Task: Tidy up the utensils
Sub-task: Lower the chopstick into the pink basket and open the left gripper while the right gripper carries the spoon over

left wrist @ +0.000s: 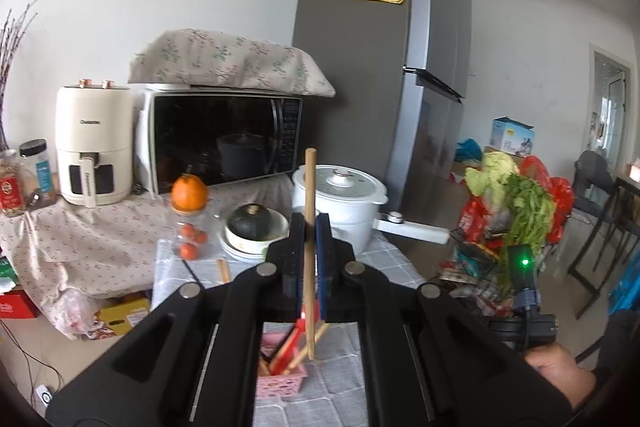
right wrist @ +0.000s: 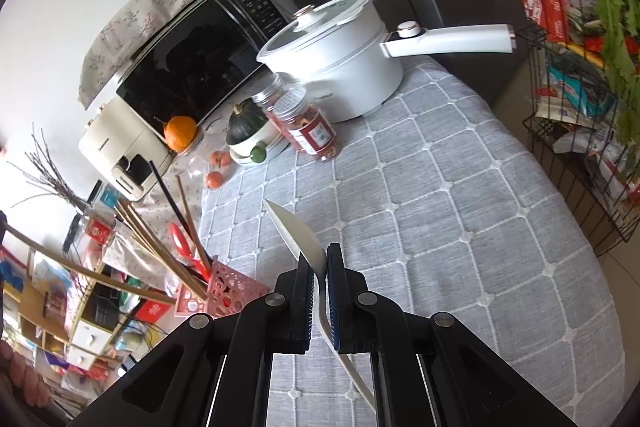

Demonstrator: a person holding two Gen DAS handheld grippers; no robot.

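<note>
utensil basket (right wrist: 218, 287) on table (right wrist: 460, 227), pot (right wrist: 340, 67) behind jar (right wrist: 308, 127)

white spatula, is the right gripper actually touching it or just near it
Touching. The right wrist view shows the right gripper with both pads pressed against the white spatula, its blade sticking out past the fingertips, no gap visible.

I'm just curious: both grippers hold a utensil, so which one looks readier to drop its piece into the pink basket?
Probably left: the left gripper holds its wooden stick upright over the pink basket.

A white pot (right wrist: 340, 67) stands by the microwave (left wrist: 220, 139) and air fryer (left wrist: 94, 143).
</note>
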